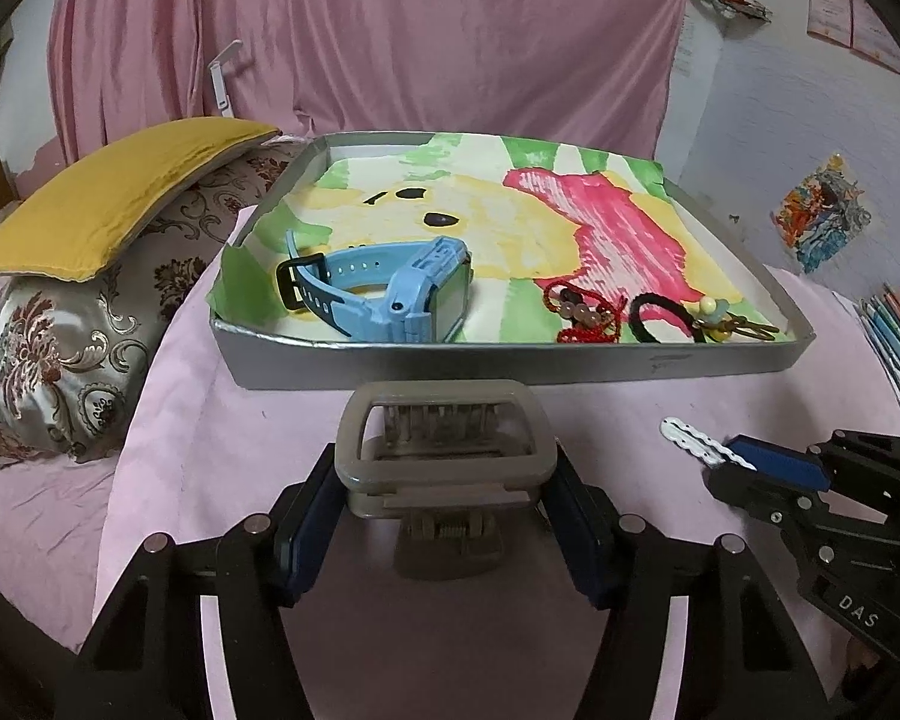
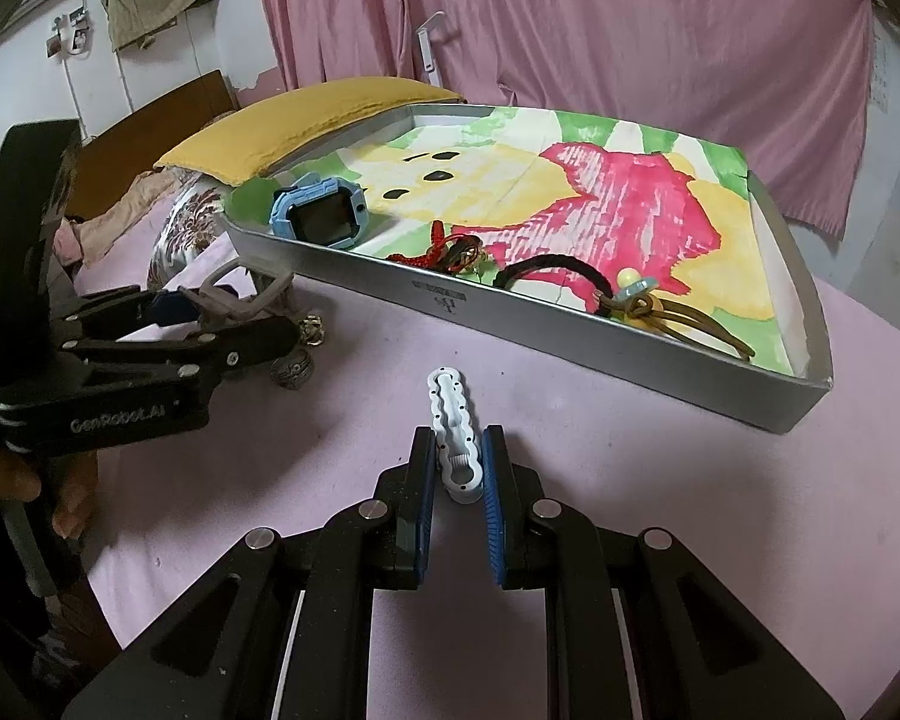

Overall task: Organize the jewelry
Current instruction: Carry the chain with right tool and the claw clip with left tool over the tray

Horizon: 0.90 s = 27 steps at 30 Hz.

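Left wrist view: the left gripper (image 1: 447,516) has its fingers about half open around a big taupe plastic hair claw (image 1: 444,468), just before the shallow grey tray (image 1: 570,366). A blue toy watch (image 1: 384,291) lies inside.

Right wrist view: the right gripper (image 2: 457,474) pinches a small white wavy hair clip (image 2: 455,426) on the pink bed sheet (image 2: 570,450).

ahead of left gripper (image 1: 444,534): taupe claw clip (image 1: 444,456) | blue watch (image 1: 384,294) | silver tray (image 1: 570,366), green-yellow-pink painted liner (image 1: 570,228) | between right gripper (image 2: 459,480) pads: white clip (image 2: 456,432)
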Tool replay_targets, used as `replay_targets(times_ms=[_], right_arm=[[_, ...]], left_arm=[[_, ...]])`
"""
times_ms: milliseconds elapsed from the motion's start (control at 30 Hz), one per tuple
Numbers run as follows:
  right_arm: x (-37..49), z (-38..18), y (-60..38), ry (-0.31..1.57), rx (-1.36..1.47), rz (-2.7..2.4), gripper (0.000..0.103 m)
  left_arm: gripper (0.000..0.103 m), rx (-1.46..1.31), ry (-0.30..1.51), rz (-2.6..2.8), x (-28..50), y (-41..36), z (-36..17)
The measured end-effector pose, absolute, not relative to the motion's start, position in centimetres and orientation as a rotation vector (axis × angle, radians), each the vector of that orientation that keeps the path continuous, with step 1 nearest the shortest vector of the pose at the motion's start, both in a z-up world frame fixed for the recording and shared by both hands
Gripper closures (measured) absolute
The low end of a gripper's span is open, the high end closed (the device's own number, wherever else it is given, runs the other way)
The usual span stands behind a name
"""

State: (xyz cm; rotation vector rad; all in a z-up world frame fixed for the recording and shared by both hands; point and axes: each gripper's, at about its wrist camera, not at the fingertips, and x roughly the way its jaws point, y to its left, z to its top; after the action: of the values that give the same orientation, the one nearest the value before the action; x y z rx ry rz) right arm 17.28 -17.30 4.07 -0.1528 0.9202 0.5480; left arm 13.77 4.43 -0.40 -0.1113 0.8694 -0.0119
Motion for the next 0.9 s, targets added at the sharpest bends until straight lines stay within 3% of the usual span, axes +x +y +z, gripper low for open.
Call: replay_targets(times_ms=[500,900], right_arm=[[15.2,4.3,-18.8,0.846,-0.077,0.557,0.090],[13.8,9.3,-20.9,0.584,0.002,0.484,0.090]], left_arm=[[0.042,-0.189,0.791,-0.107,9.0,4.2,0.0],[0.042,-0.213,0.556,-0.096,8.0,3.4,3.4]])
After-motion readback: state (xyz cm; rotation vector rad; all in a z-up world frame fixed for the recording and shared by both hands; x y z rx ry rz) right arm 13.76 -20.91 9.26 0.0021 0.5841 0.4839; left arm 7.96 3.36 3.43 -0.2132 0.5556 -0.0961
